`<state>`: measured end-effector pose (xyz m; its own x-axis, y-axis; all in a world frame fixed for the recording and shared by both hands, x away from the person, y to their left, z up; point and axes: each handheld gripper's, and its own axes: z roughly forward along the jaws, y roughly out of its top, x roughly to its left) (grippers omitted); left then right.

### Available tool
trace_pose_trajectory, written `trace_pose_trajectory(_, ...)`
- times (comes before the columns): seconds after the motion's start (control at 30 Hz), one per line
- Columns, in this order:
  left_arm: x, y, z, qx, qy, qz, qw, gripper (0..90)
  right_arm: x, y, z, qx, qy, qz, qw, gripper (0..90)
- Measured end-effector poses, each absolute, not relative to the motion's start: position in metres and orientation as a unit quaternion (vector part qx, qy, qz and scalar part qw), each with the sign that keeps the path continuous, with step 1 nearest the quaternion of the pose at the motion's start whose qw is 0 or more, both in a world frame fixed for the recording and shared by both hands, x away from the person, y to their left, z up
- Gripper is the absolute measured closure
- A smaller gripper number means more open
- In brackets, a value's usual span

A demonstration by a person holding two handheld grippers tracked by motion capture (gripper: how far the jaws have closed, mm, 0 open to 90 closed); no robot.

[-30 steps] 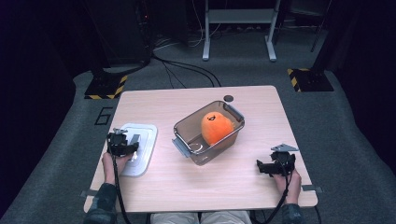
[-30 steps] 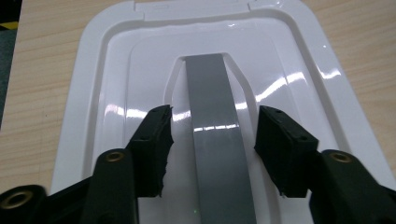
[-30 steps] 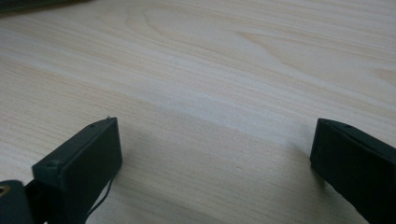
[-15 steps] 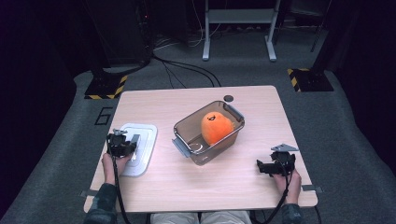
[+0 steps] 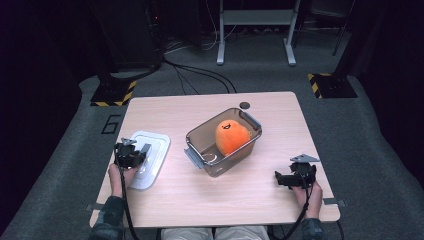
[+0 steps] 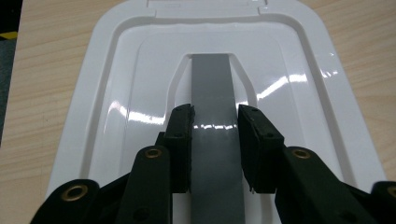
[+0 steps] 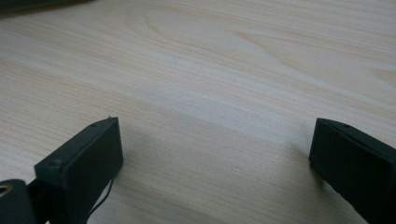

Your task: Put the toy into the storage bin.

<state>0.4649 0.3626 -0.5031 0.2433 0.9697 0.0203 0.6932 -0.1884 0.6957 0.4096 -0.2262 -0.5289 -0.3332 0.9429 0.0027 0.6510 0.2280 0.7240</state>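
A white box lid [image 5: 156, 141] lies flat on the left of the wooden table [image 5: 260, 105]. My left gripper [image 5: 136, 153] rests on it. In the left gripper view the lid [image 6: 116, 70] has a grey handle strip [image 6: 211, 74] down its middle, and my left gripper [image 6: 215, 116] has just been closing, its pads now pressing both sides of that strip. A clear plastic box [image 5: 200, 146] in the middle of the table holds an orange plush toy [image 5: 231, 136]. Near the table's front right, my right gripper [image 5: 278, 178] rests open, and its own view [image 7: 215, 140] has bare wood between the jaws.
A small dark round spot [image 5: 244, 105] sits on the table behind the box. Beyond the table, cables and stand bases with yellow-black tape [image 5: 112, 94] lie on the grey carpet. The person's forearms come in at the table's front edge.
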Motion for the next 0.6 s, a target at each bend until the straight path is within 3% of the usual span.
trace_pose_trajectory(0.6, 0.459, 0.358, -0.480, 0.737, 0.549, 0.238, 0.314, 66.3, 0.410, -0.226, -0.529, 0.532, 0.750, 0.322, 0.227, 2.1)
